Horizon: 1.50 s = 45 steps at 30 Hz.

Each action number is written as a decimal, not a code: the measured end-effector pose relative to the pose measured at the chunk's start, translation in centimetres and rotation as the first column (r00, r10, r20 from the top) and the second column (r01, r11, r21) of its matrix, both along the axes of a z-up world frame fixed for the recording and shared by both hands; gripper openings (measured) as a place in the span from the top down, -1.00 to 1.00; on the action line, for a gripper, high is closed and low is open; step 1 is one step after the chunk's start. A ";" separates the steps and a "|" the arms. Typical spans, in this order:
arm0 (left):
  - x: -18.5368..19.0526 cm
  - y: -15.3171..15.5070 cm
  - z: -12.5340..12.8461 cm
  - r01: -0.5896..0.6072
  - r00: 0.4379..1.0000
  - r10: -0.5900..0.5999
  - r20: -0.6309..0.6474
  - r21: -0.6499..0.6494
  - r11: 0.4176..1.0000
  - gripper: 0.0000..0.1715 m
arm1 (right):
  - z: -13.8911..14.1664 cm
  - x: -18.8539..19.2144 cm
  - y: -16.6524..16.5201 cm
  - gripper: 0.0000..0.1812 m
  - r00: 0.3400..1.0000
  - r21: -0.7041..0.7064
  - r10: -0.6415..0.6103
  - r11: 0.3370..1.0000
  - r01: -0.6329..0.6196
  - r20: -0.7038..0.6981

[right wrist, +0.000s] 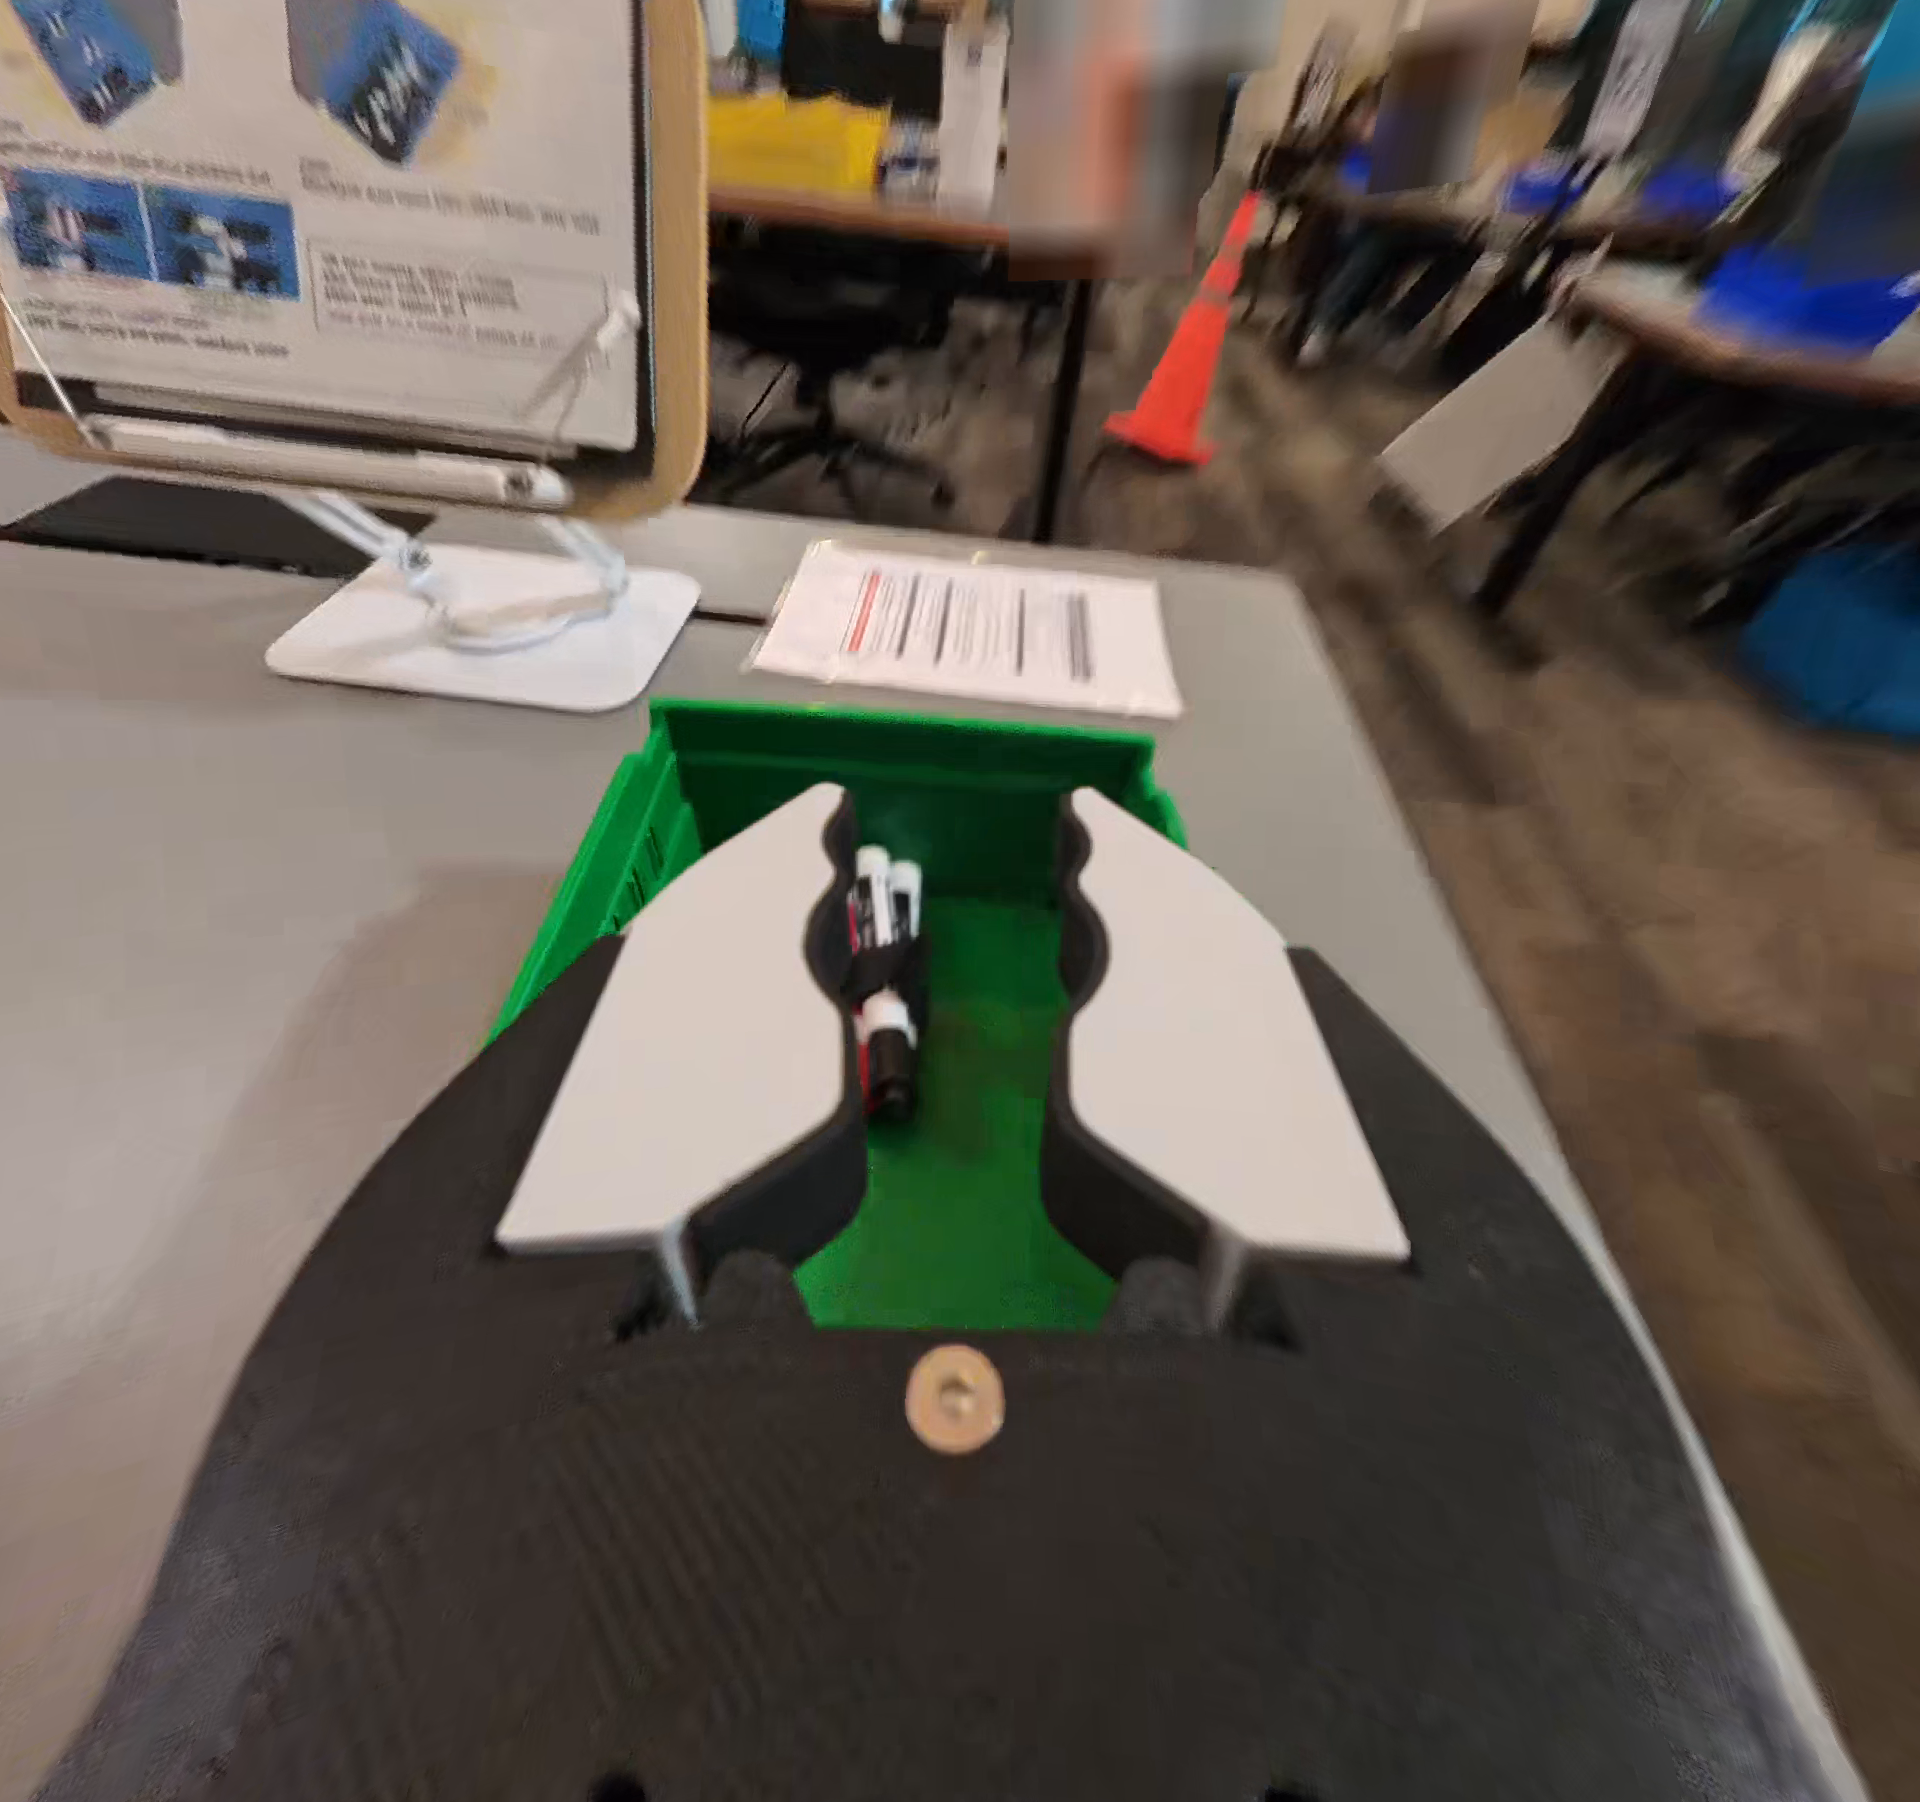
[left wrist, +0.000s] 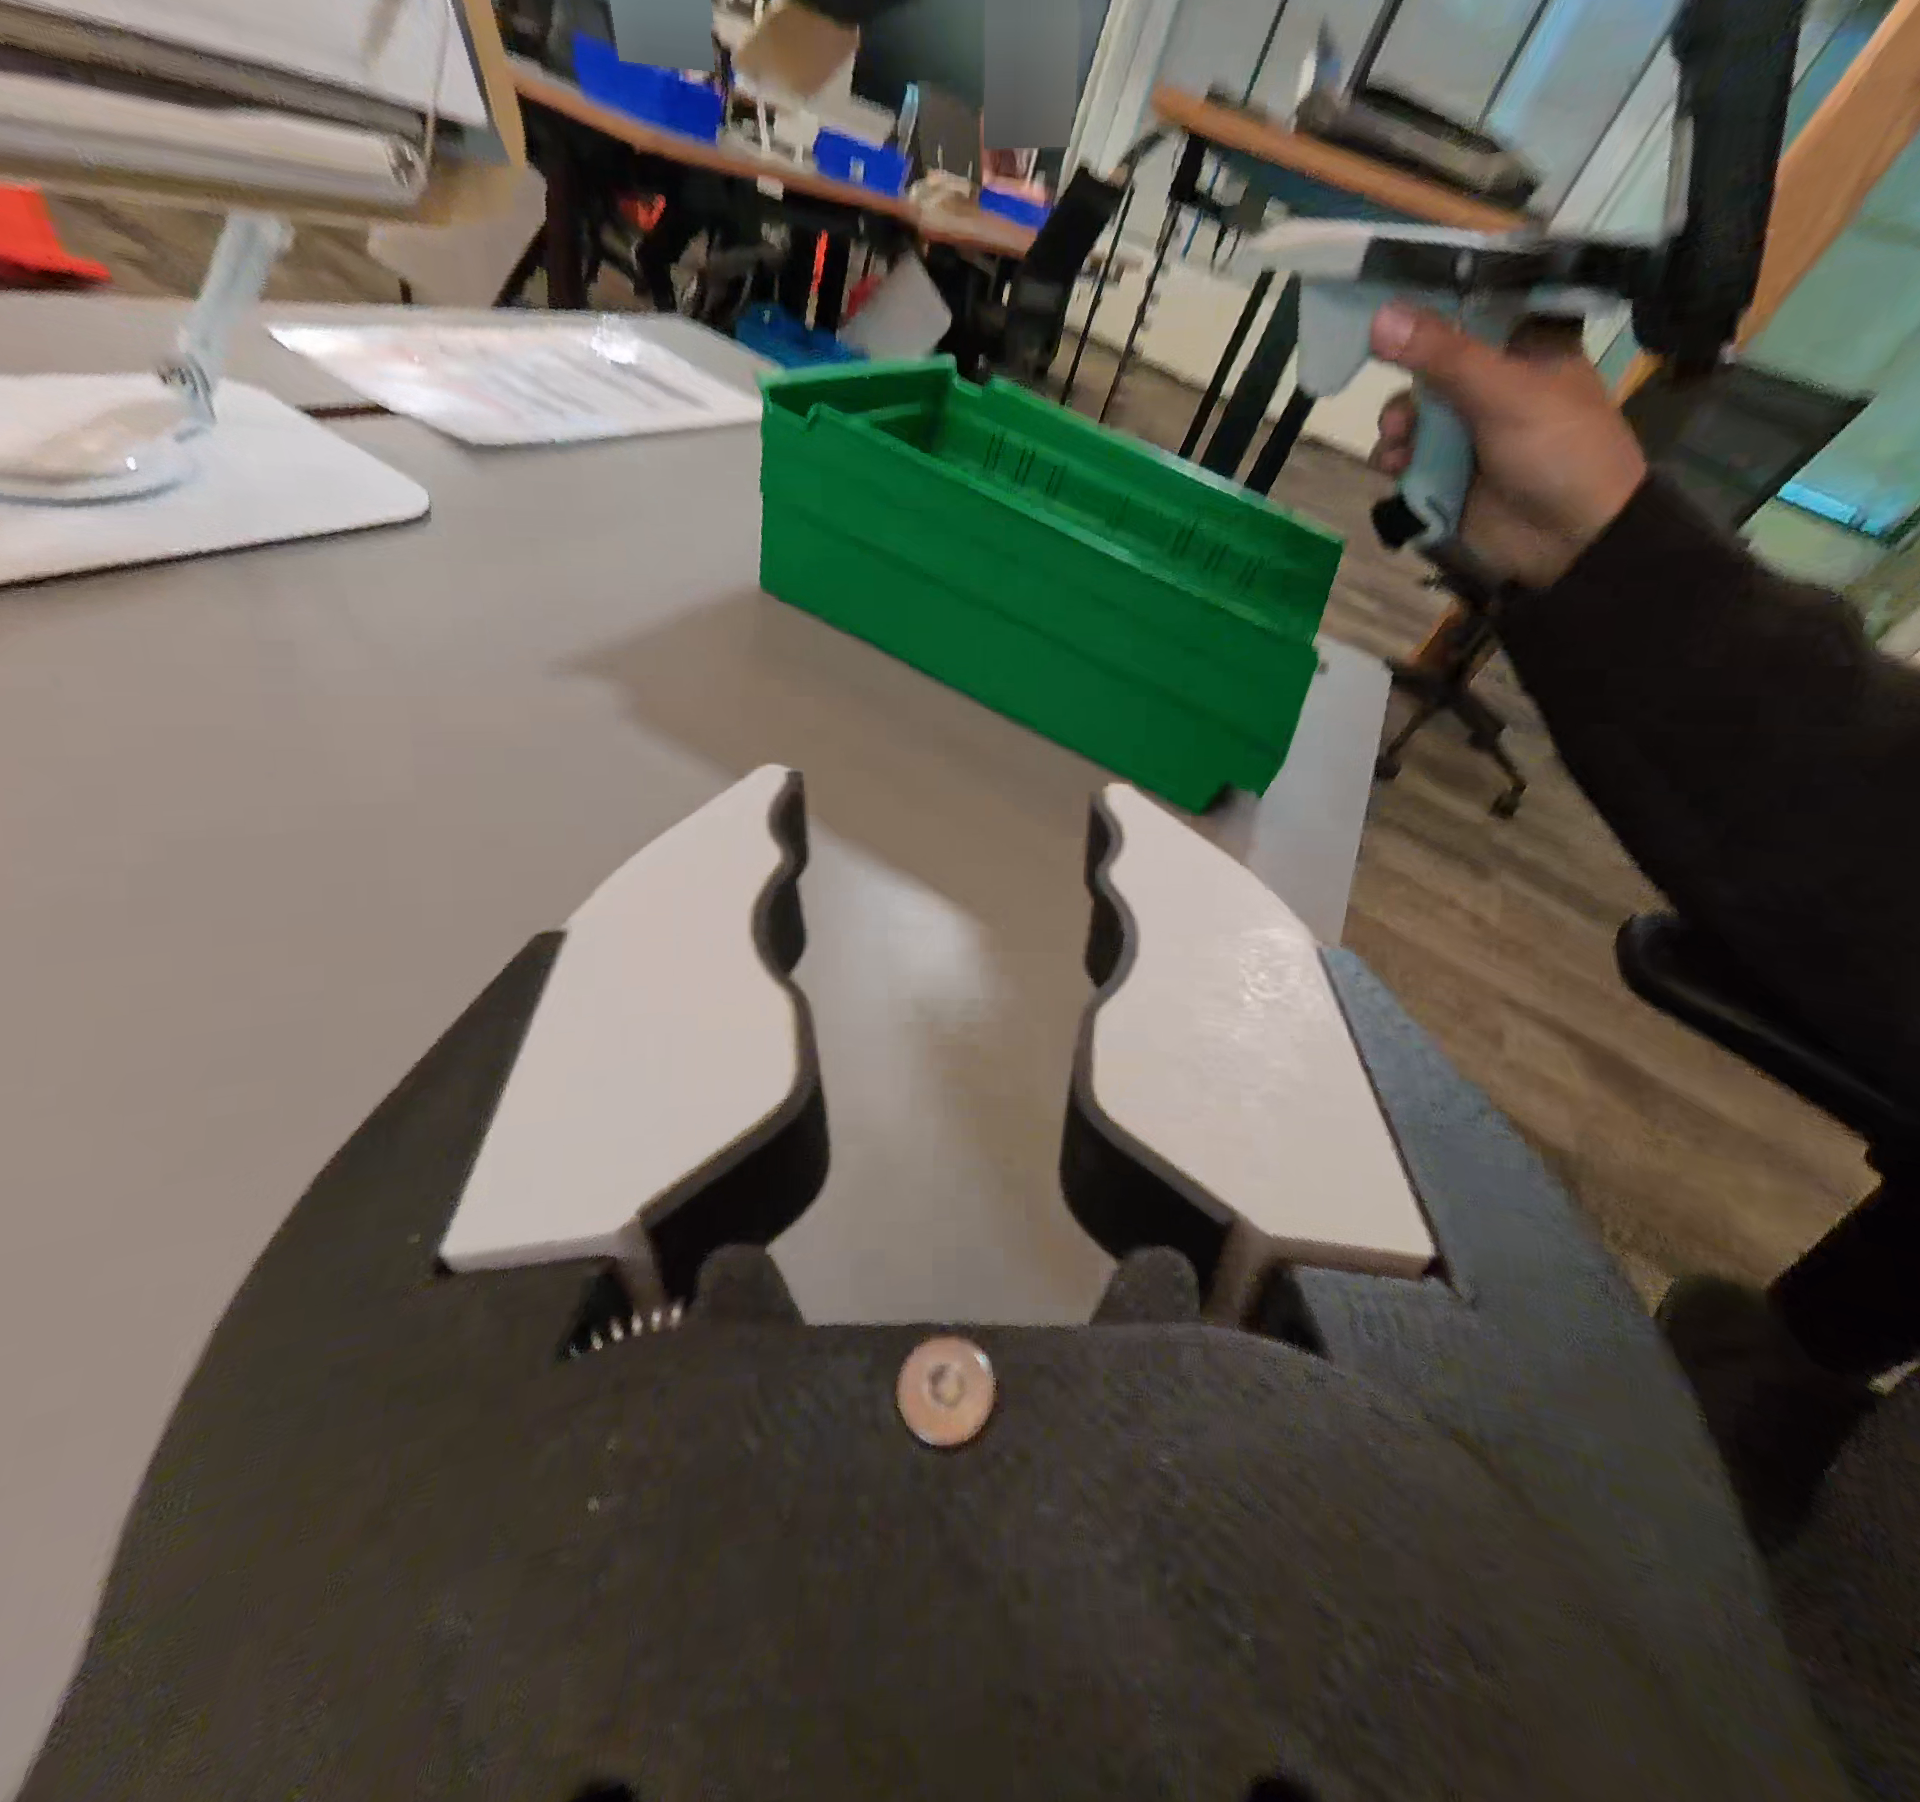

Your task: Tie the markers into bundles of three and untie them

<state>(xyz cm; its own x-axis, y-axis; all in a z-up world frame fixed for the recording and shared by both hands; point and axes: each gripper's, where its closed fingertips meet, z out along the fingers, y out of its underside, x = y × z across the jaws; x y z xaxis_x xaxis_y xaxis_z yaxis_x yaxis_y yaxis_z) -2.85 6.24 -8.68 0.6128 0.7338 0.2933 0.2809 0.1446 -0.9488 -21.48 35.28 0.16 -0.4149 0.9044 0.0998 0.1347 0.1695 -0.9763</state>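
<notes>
A green plastic bin [left wrist: 1029, 589] stands on the grey table [left wrist: 312, 765] near its right edge. My left gripper [left wrist: 945, 796] is open and empty, low over the table, short of the bin. In the left wrist view a hand [left wrist: 1517, 464] holds the right gripper's handle [left wrist: 1382, 266] up above the bin's far end. In the right wrist view my right gripper [right wrist: 956, 807] is open and empty, hovering over the bin [right wrist: 904, 744]. A few black and white markers [right wrist: 888, 963] lie on the bin's floor, partly hidden by the left finger.
A white document stand [right wrist: 488, 630] holding a printed sheet stands at the table's back left. A laminated sheet [right wrist: 966, 630] lies behind the bin. An orange cone [right wrist: 1195, 339] stands on the floor beyond. The table edge runs close to the bin's right. A black chair [left wrist: 1766, 1025] sits right. One gripper's finger ends stand about 35 cm off the other's.
</notes>
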 end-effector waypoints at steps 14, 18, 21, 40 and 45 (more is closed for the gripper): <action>-0.3 -2.0 2.7 -0.117 0.975 0.104 -0.197 -0.055 0.992 1.00 | -6.1 16.1 -24.0 1.00 0.837 -0.259 0.546 0.805 -0.535 -0.032; 0.0 -3.2 2.5 -0.171 0.966 0.151 -0.211 -0.079 0.982 1.00 | -9.5 16.5 -26.2 1.00 0.824 -0.049 0.567 0.822 -0.567 -0.010; 0.0 -4.5 1.8 -0.216 0.965 0.205 -0.164 -0.047 0.975 1.00 | -11.6 15.5 -26.6 1.00 0.840 0.073 0.542 0.838 -0.541 0.011; 4.7 -12.1 -4.0 -0.457 0.871 0.489 0.046 -0.290 0.841 0.98 | -11.8 19.3 -36.3 1.00 0.598 -0.160 0.798 0.601 -0.783 0.069; 5.7 -13.0 -3.2 -0.484 0.863 0.505 -0.005 -0.291 0.825 0.98 | -12.3 19.5 -37.5 0.98 0.583 -0.121 0.808 0.589 -0.799 0.083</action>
